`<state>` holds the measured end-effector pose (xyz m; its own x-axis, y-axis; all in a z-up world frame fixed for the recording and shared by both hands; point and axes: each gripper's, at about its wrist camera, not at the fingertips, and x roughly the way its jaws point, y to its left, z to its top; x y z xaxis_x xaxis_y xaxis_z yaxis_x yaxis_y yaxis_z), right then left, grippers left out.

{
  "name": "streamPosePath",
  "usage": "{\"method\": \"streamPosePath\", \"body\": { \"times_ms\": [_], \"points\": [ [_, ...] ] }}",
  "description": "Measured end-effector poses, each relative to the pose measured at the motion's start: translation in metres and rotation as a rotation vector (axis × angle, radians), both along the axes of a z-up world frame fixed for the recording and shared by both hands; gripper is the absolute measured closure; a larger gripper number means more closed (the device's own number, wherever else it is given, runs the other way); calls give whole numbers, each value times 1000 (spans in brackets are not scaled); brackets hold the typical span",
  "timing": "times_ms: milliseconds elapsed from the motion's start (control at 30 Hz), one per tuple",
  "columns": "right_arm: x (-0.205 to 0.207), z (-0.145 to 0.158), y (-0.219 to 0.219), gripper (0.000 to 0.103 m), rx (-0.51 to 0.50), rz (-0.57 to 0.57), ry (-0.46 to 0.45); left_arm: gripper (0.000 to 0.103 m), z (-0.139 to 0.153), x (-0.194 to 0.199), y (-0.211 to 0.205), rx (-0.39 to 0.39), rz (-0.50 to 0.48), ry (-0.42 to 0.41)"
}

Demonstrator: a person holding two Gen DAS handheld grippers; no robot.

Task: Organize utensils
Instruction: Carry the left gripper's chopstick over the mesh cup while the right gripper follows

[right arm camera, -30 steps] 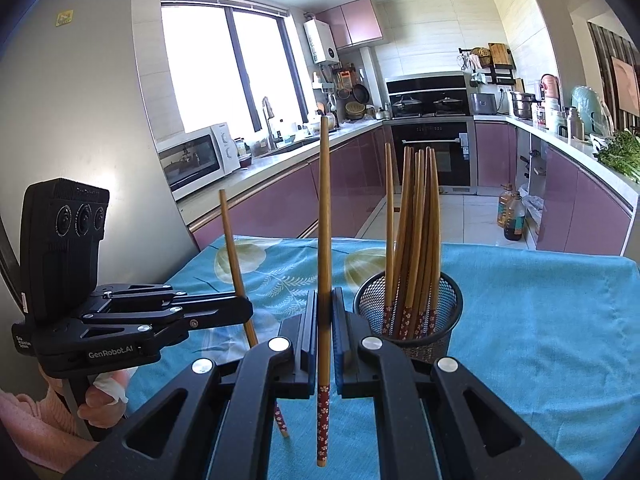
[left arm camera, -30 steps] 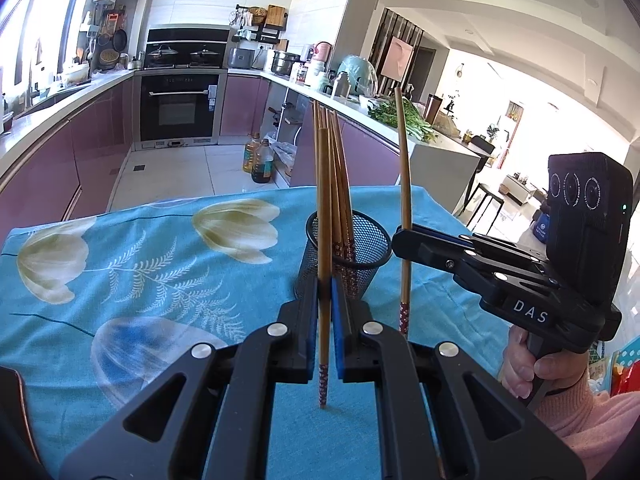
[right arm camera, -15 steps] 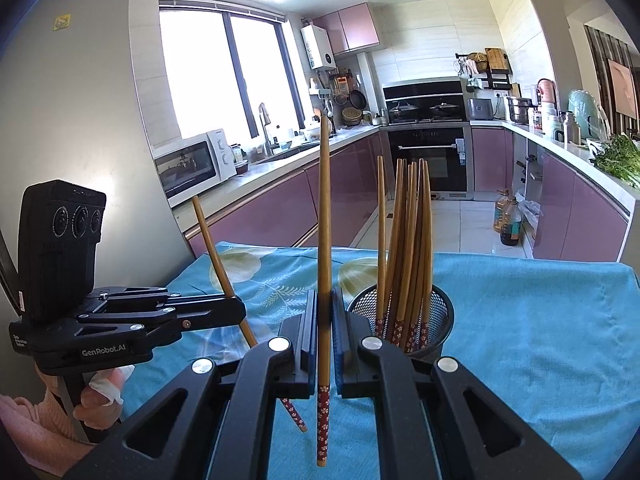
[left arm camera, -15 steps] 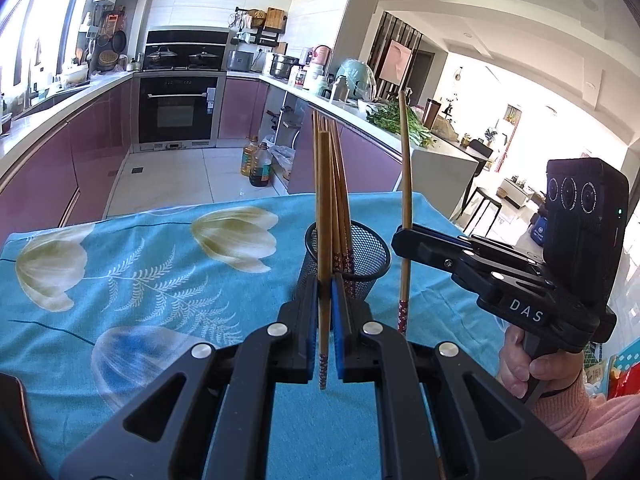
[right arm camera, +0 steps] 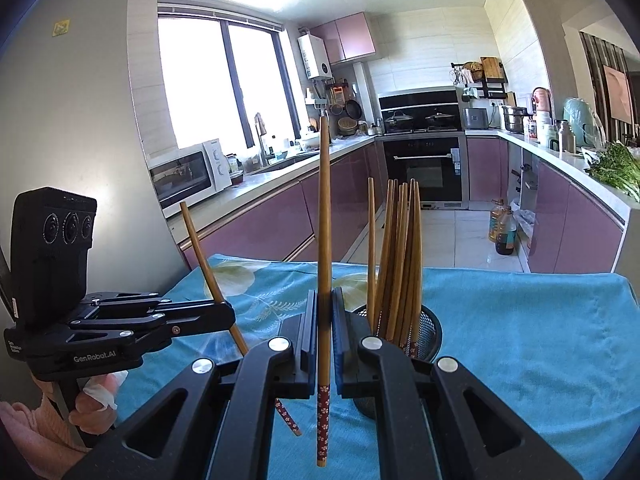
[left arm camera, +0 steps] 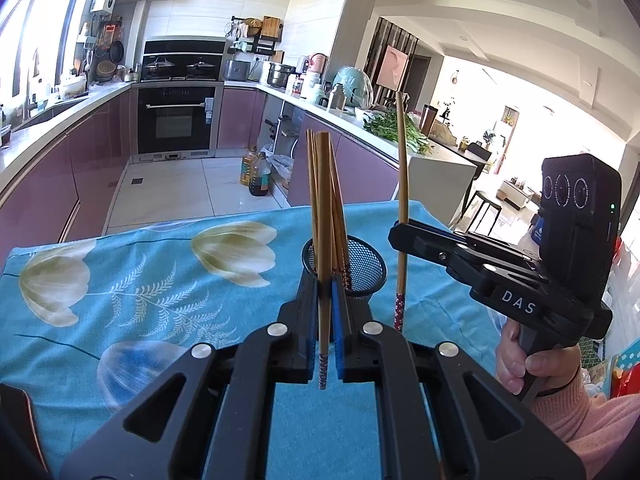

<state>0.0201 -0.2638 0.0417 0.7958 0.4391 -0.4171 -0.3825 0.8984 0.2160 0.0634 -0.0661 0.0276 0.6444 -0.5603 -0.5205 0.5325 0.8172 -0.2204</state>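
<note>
1. Left claw (left arm camera: pixel 325 336): clenched on one wooden chopstick (left arm camera: pixel 324 240), held upright, patterned tip poking out below the pads. Grip same as 1 s ago.
2. Right claw (right arm camera: pixel 325 344): also clenched on its own chopstick (right arm camera: pixel 325 240), upright, floral tip hanging low in the frame centre. No change in grip.
3. Mesh holder (left arm camera: pixel 362 268) sits on the table, centre of the left wrist view, w/ a bunch of chopsticks (right arm camera: pixel 400 256) standing in it. In the right wrist view the holder (right arm camera: pixel 428 332) is just right of the claw.
4. Diff vs earlier: in the left view the holder now sits higher and further back behind the claw tips; the held stick's tip shows less below the pads.
5. Diff in the right view: the left claw's stick (right arm camera: pixel 212 276) leans more, top toward the upper left; earlier it was closer to upright. The holder also reads lower, partly hidden behind the right finger.
6. Teal floral cloth (left arm camera: pixel 140 280) covers the table; unchanged.
7. Person's hand (left arm camera: pixel 532 364) grips the right claw's handle at right of the left view; pink sleeve below it.
</note>
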Motion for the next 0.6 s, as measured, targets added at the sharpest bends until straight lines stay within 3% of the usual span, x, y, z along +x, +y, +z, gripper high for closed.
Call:
{"method": "streamPosePath", "body": {
  "times_ms": [600],
  "points": [
    [10, 1, -4, 97, 14, -17, -16, 96, 11, -1, -3, 0, -9, -31]
  ]
}}
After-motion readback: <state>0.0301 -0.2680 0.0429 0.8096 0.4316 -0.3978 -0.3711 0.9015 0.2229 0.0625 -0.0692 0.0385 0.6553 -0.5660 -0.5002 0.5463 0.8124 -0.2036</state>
